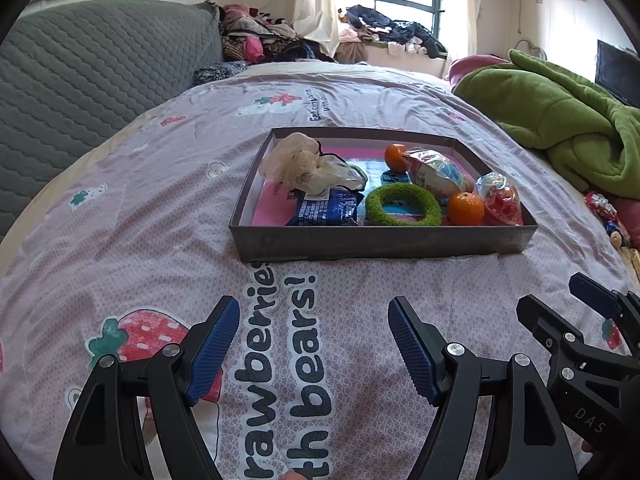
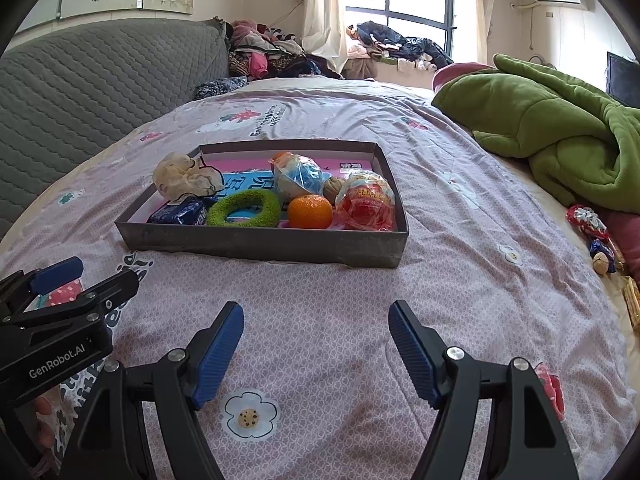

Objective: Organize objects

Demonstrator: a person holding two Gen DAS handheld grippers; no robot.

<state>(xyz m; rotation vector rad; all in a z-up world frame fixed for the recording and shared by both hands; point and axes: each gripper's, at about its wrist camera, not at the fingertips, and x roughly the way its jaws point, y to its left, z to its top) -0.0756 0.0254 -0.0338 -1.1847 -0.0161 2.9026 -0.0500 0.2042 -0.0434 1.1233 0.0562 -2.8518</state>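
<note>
A shallow grey box (image 1: 380, 242) (image 2: 256, 245) sits on the bed. Inside lie a green ring (image 1: 404, 205) (image 2: 244, 208), two oranges (image 1: 465, 208) (image 1: 395, 157) (image 2: 310, 211), a blue packet (image 1: 326, 209) (image 2: 180, 213), a crumpled beige bag (image 1: 304, 160) (image 2: 184, 176) and wrapped snack bags (image 1: 500, 199) (image 2: 366, 202). My left gripper (image 1: 314, 312) is open and empty, short of the box. My right gripper (image 2: 316, 316) is open and empty, also short of it. Each gripper shows at the edge of the other's view (image 1: 576, 312) (image 2: 84, 280).
A green blanket (image 1: 560, 120) (image 2: 552, 132) is heaped at the right. Small wrapped items (image 2: 592, 232) (image 1: 608, 216) lie at the bed's right edge. A grey quilted headboard (image 1: 80, 76) stands at the left. Clothes piles (image 2: 272, 56) lie beyond the bed.
</note>
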